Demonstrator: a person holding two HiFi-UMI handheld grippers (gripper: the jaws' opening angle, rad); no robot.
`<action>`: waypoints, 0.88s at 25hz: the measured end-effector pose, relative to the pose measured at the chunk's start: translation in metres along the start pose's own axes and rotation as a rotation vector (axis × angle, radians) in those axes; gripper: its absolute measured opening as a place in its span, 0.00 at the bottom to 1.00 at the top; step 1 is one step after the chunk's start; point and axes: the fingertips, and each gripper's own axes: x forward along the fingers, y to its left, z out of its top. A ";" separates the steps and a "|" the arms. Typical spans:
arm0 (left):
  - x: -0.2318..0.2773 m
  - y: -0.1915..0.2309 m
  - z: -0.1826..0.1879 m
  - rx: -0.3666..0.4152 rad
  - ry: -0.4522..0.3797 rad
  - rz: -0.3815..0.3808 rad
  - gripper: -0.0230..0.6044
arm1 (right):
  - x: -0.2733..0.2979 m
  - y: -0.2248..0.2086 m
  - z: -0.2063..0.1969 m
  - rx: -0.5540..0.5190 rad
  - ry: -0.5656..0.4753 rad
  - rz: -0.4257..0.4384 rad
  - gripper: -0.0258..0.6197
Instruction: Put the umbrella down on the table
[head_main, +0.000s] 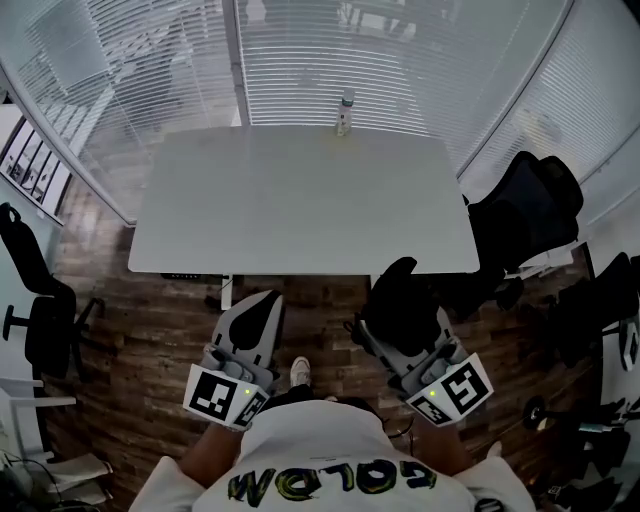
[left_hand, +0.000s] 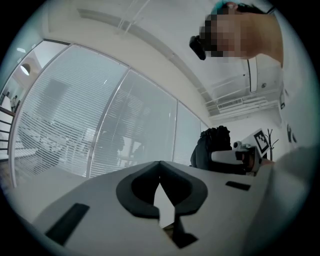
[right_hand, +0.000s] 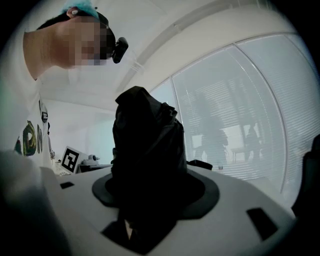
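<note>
Mostly, the right gripper's jaws are buried under the umbrella. In the head view only its grey body and marker cube show behind the dark bundle. In the right gripper view the right gripper has black folds filling the gap between its jaws, so they close on the umbrella, whose lower end is lost in shadow. The person is cut off at the picture's near edge, with only shoulders, forearms and one shoe in sight. Both grippers are held low and close to the body, side by side and pointing away towards the table. The left gripper hangs over the floor just short of the table's near edge. In its own view the left gripper has its jaw tips pressed together and nothing between them. The umbrella is folded, a soft crumpled black bundle that stands up out of the right gripper at the near edge, right of the middle, and does not lie on the top. The table is a pale, smooth, rounded rectangle. A small bottle stands alone at its far edge. The floor is dark wood planks, slatted blinds line the far glass walls, and a black chair sits at the right.
</note>
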 end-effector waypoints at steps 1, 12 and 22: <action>0.001 0.007 0.000 0.000 0.002 0.001 0.05 | 0.007 0.000 0.000 0.000 -0.001 0.000 0.43; 0.017 0.059 0.001 -0.022 0.012 0.024 0.05 | 0.060 -0.012 -0.003 0.015 0.018 0.007 0.43; 0.079 0.075 -0.007 -0.024 0.014 0.006 0.05 | 0.079 -0.068 -0.003 0.014 0.007 -0.020 0.43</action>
